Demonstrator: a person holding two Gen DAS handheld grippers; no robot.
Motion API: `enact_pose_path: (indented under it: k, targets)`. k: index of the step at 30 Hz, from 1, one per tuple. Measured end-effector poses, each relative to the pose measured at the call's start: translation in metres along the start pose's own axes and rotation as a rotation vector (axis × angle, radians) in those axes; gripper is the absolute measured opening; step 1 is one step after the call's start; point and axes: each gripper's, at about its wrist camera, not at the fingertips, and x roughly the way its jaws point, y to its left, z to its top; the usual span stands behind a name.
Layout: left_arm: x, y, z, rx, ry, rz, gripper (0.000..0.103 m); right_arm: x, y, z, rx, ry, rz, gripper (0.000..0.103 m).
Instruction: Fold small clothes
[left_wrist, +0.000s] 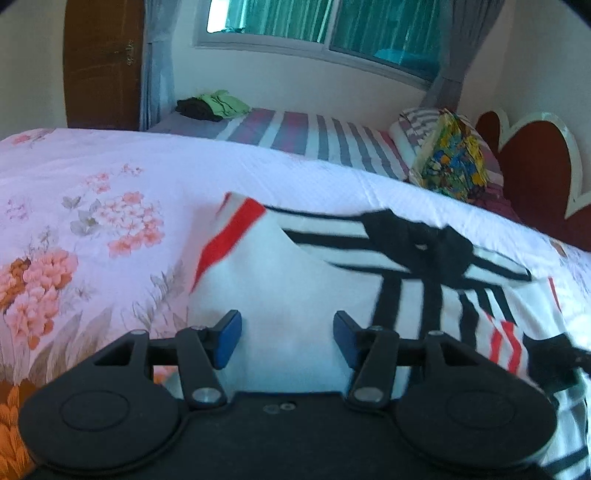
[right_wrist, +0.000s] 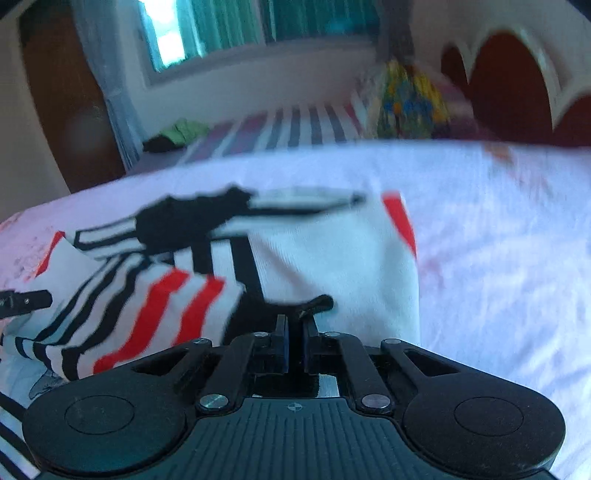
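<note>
A small white shirt (left_wrist: 295, 273) with black and red stripes and a black collar lies on the floral bedspread (left_wrist: 92, 206). My left gripper (left_wrist: 287, 338) is open, its blue pads over the shirt's plain white part, holding nothing. In the right wrist view the same shirt (right_wrist: 332, 251) is partly folded, a striped sleeve lying across it. My right gripper (right_wrist: 294, 345) is shut on a black edge of the shirt at its near hem. The right view is blurred by motion.
A second bed with a striped sheet (left_wrist: 295, 129) stands behind, with a green and black clothes pile (left_wrist: 212, 105), a striped pillow and a colourful bundle (left_wrist: 450, 155). A red heart-shaped headboard (left_wrist: 535, 166) is at right. A window and a brown door are beyond.
</note>
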Motion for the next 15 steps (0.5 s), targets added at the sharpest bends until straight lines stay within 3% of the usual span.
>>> enact_pose_path:
  k: [4,6,9,11,15]
  targets:
    - [0.009,0.007,0.009,-0.029,-0.02,0.026,0.053,-0.016,0.015,0.013,-0.142,-0.147,-0.049,0.006]
    - [0.017,0.01,0.009,-0.04,-0.008,0.035,0.053,-0.004,0.006,0.013,-0.125,-0.103,-0.063,0.006]
    - [0.027,0.014,0.004,-0.041,0.009,0.048,0.049,0.029,-0.015,-0.003,-0.033,0.071,-0.062,0.006]
    - [0.026,0.016,0.001,-0.036,-0.008,0.063,0.045,0.03,-0.017,-0.012,-0.048,0.079,-0.08,0.006]
    - [0.016,0.014,0.002,-0.012,-0.006,0.061,0.049,0.022,-0.016,-0.003,-0.014,0.066,-0.095,0.007]
